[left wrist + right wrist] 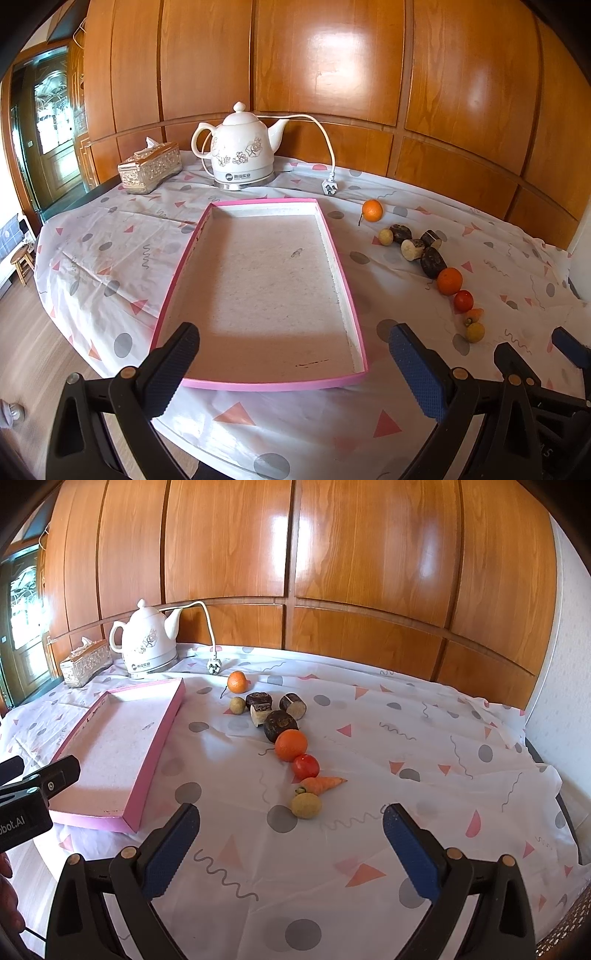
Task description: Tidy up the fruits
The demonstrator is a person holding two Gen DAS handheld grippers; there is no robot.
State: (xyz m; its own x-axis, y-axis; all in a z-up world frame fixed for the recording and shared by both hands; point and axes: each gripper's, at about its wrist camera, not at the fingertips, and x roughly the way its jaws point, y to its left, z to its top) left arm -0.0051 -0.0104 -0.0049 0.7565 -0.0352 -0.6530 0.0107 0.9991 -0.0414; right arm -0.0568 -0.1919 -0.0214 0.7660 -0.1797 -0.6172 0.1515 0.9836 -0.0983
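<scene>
Fruit lay in a loose line on the white tablecloth [369,709] printed with grey dots and pink triangles, to the right of the shallow pink-rimmed cardboard tray [352,291], which held nothing. At the far end sat a small orange tangerine [237,682], then a small tan round fruit [237,705] beside four dark-skinned cut cylinder chunks [280,724] with pale faces. Closer to you came a larger orange [291,744], touching a red tomato [306,767], then a short orange carrot [325,784] lying on its side, and nearest a yellowish round fruit [306,805].

You held your left gripper [293,369] spread wide over the near end of the tray, gripping nothing. Your right gripper [291,843] was likewise spread wide, hovering short of the yellowish fruit and apart from it.

Behind the tray stood a white ceramic electric kettle [242,147] with a floral pattern, its white plug [330,187] lying unplugged on the cloth, and a silver embossed tissue box [150,171] to its left.
</scene>
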